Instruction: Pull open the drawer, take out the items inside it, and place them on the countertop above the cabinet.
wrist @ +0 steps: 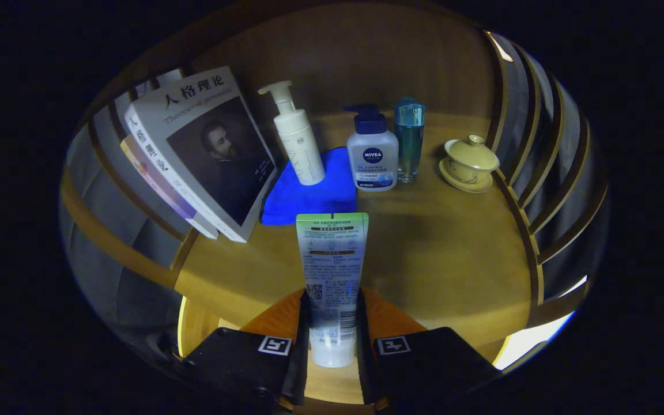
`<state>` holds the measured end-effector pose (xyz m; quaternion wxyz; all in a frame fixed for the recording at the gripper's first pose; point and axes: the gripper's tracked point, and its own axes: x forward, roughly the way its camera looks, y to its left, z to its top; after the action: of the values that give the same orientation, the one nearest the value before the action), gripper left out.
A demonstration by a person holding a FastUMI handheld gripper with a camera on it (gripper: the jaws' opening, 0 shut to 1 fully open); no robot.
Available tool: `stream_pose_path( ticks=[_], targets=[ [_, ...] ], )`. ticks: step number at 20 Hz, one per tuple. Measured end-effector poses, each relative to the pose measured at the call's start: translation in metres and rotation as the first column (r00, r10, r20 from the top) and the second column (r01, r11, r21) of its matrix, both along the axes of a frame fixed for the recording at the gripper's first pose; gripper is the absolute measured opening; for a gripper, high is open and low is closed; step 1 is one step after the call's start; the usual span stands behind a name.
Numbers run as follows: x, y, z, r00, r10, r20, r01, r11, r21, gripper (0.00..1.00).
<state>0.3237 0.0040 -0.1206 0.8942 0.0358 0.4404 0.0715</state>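
Note:
A squeeze tube (332, 271) with a green crimped end and a clear cap stands between my fingers, and my gripper (332, 323) is shut on its lower part. The tube hangs over the near part of the wooden countertop (441, 259), its green end pointing away from me. Beyond it on the countertop lies a blue cloth (312, 193) with a white pump bottle (297, 138) standing on it. Right of the cloth stand a white bottle with a dark blue pump (372, 153) and a tall clear blue bottle (409, 141).
Books (193, 153) lean at the left of the countertop. A yellow lidded cup on a saucer (469, 162) sits at the far right. Slatted wooden walls (539, 173) close both sides and a wooden panel closes the back. Bare wood lies right of the tube.

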Motion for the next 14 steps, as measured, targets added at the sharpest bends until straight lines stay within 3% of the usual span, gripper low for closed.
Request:
stream_pose_path(
  ticks=[8,11,14],
  targets=[
    [0.004,0.005,-0.018,1.000,-0.001,-0.030,-0.001,0.999,-0.041,0.42],
    [0.004,0.000,-0.019,1.000,-0.001,-0.022,-0.001,0.998,-0.071,0.49],
    [0.006,-0.005,-0.012,1.000,0.008,0.019,-0.006,0.995,-0.098,0.50]
  ],
)
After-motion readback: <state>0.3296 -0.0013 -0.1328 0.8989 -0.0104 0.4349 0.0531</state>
